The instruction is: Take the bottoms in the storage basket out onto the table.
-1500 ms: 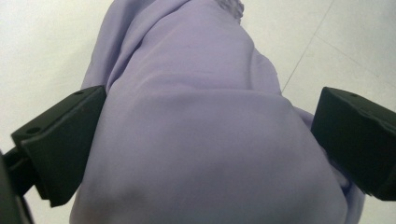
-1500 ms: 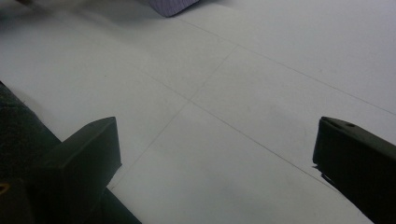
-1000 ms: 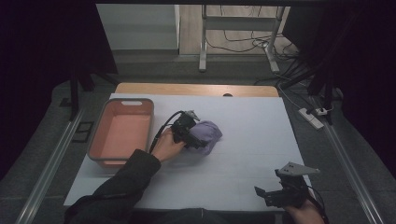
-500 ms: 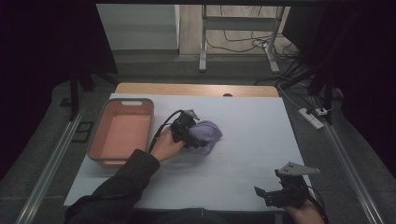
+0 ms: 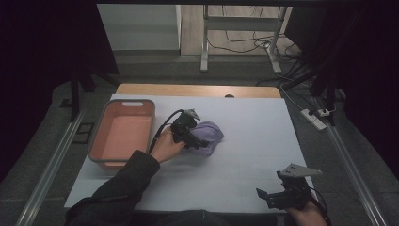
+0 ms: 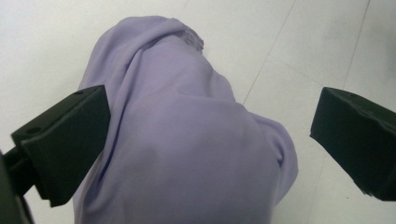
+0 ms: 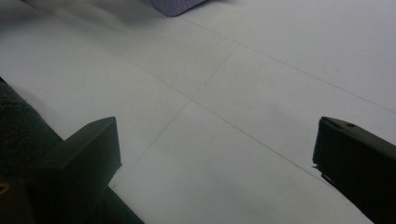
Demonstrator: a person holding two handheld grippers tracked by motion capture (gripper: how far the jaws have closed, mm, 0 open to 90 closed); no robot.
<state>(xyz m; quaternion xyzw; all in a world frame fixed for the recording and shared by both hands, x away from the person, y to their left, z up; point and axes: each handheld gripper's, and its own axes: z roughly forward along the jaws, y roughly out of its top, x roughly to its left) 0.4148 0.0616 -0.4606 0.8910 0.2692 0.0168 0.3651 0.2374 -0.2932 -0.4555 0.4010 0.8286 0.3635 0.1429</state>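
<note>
A crumpled lilac cloth (image 5: 209,135) lies on the white sheet near the middle of the table. My left gripper (image 5: 194,141) hangs right over its near left side, jaws spread wide. In the left gripper view the cloth (image 6: 187,140) bulges up between the two black jaws, which stand apart on either side of it, and the left gripper (image 6: 210,135) is open. My right gripper (image 5: 264,195) rests low at the front right edge of the table, open, with bare sheet between its jaws (image 7: 215,154). A corner of the cloth (image 7: 175,5) peeks in at the top of the right gripper view.
A salmon-coloured tray (image 5: 122,134) with a grey rim stands at the left of the sheet, beside my left hand. A strip of bare wooden table (image 5: 197,89) runs along the far edge. A power strip (image 5: 314,117) lies on the floor to the right.
The left gripper has shifted very slightly over the cloth. The right gripper has stayed where it was.
</note>
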